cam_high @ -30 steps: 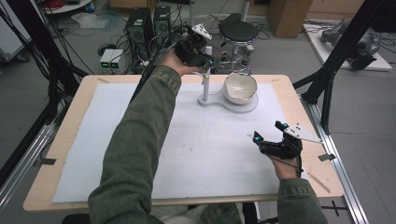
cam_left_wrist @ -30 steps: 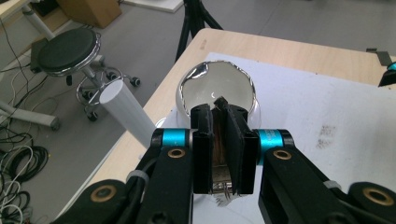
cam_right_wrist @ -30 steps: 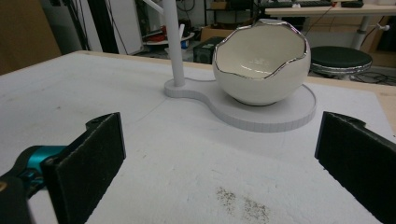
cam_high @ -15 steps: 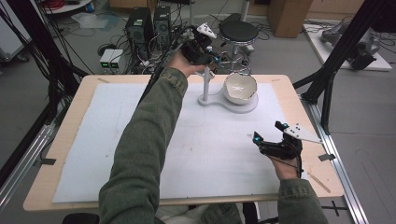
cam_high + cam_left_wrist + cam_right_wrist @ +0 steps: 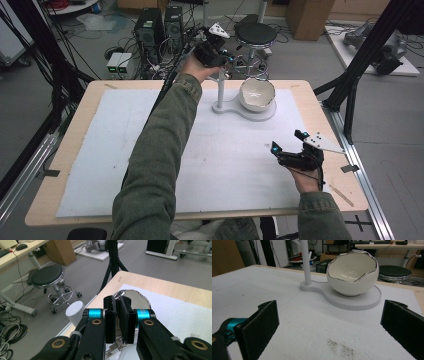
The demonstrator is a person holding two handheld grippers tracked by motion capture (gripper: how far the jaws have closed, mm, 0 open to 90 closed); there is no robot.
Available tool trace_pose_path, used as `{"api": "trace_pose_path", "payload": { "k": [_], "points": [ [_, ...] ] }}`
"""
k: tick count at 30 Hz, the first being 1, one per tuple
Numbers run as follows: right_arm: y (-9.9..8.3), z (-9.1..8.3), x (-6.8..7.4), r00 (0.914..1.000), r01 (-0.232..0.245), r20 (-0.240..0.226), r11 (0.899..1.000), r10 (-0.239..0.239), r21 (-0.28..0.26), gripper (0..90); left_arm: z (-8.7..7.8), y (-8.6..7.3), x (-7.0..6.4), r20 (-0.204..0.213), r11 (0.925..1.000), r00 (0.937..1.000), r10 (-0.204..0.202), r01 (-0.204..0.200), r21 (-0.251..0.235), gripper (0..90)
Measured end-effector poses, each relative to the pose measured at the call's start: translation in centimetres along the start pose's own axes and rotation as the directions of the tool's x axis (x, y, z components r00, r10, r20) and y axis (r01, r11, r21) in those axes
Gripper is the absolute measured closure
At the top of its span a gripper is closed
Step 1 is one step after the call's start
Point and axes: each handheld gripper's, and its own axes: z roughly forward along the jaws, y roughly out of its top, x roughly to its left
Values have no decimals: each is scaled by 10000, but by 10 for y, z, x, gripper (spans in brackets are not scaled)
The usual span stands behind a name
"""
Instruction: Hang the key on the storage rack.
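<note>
Left gripper [image 5: 117,322] clamps keys [image 5: 115,347] above the post [image 5: 220,90]; right gripper [image 5: 290,145] gapes wide.

A wooden table [image 5: 75,165] covered by a white sheet [image 5: 100,150] stands amid lab clutter: a black round stool [image 5: 255,34] on casters, two computer towers [image 5: 159,25], tangled cables [image 5: 75,65] on the grey floor, a cardboard box [image 5: 307,15], and black frame poles [image 5: 367,55] beside the table's right edge.
</note>
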Motion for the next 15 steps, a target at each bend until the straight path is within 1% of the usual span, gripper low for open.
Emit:
{"api": "trace_pose_path", "payload": {
  "k": [5, 6, 8, 10, 11, 15],
  "points": [
    [0, -1, -2, 10000, -33, 52, 10000, 34, -29, 6, -1, 0, -1, -216, 9997, 9995, 240, -238, 80, 836],
    [0, -1, -2, 10000, -18, 62, 10000, 19, -34, 7, -1, -1, -1, -254, 9998, 9995, 201, -198, 99, 836],
    [0, -2, -1, 10000, -22, 62, 10000, 22, -27, 6, 1, -2, 0, -430, 9993, 9987, 284, -273, 252, 836],
    [0, -2, -1, 10000, 27, 68, 10000, -27, -19, 6, 3, -4, -1, -514, 9989, 9983, 292, -272, 378, 836],
    [0, -2, -1, 10000, 37, 79, 10000, -37, -15, 6, 3, -5, -1, -588, 9984, 9976, 359, -333, 453, 835],
    [0, -2, -2, 10000, 35, 71, 10000, -35, -9, 6, 2, -7, -3, -639, 9973, 9968, 471, -434, 590, 834]
  ]
}}
